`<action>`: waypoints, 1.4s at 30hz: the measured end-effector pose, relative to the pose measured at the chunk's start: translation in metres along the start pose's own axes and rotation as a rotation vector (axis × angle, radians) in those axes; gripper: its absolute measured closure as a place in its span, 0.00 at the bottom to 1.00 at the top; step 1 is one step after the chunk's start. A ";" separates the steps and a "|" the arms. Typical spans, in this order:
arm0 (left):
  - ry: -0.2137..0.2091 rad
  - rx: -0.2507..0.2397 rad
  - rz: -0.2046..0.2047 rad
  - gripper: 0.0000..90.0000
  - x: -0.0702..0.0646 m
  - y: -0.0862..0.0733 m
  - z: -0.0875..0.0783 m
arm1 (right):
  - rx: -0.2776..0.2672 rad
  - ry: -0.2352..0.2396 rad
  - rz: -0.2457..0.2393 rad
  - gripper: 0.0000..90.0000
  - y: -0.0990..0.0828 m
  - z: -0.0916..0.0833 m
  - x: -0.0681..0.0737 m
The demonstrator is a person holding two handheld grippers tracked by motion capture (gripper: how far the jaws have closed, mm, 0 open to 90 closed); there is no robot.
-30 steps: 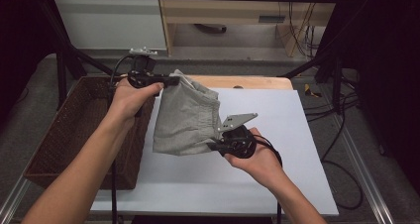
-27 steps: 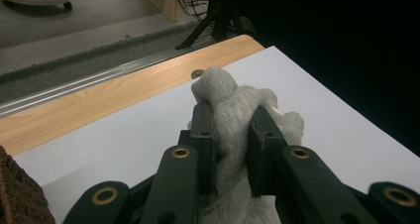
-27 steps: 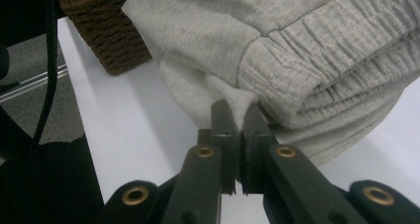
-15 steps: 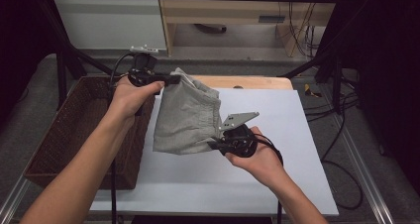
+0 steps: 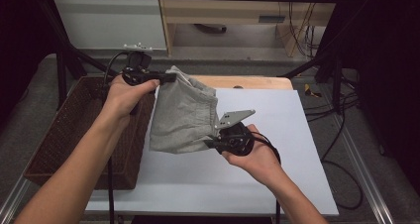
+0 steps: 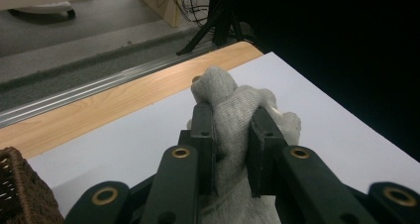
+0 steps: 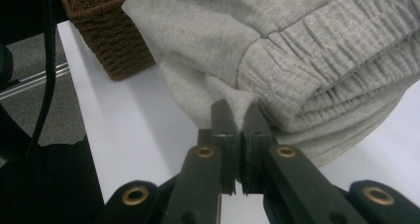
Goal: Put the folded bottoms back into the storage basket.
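Nearest, the right gripper [image 5: 212,142] is pinching the lower edge of soft grey shorts [image 5: 183,115] hanging above the white table [image 5: 277,135]. Farther off, the left gripper [image 5: 168,77] is clamping a thick upper fold beside the wicker basket [image 5: 64,130]. The cloth looks light and floppy, best held by its ribbed waistband.

Both arms extended, both grippers clamped.
Left hand [image 5: 123,92] holds left gripper [image 5: 168,77] raised, forearm reaching in from lower left; jaws pinched on grey cloth [image 5: 183,117]. Right hand [image 5: 255,154] holds right gripper [image 5: 210,143] lower, jaws pinching the cloth's edge.
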State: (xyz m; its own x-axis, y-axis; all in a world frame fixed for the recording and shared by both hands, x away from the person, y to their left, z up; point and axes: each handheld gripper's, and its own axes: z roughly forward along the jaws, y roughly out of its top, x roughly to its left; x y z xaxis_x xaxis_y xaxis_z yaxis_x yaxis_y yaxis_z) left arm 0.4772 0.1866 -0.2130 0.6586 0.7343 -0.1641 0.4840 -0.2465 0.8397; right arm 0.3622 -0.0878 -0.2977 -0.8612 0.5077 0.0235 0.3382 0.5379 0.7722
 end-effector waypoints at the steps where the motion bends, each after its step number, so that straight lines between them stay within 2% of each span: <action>1: 0.000 -0.001 -0.002 0.85 0.000 0.000 -0.001 | 0.000 -0.001 -0.003 0.97 0.002 0.000 0.001; 18: 0.020 -0.010 0.000 0.85 0.007 0.003 -0.019 | 0.000 0.009 -0.033 0.97 0.020 0.005 0.008; 42: 0.058 -0.009 -0.010 0.85 0.021 -0.001 -0.049 | 0.010 0.040 -0.079 0.97 0.043 0.025 0.021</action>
State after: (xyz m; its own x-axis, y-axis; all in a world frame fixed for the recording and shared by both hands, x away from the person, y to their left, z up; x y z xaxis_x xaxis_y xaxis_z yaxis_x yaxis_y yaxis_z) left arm 0.4620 0.2332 -0.1924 0.6194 0.7720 -0.1428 0.4850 -0.2333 0.8428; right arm 0.3681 -0.0373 -0.2802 -0.8998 0.4361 -0.0118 0.2720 0.5819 0.7664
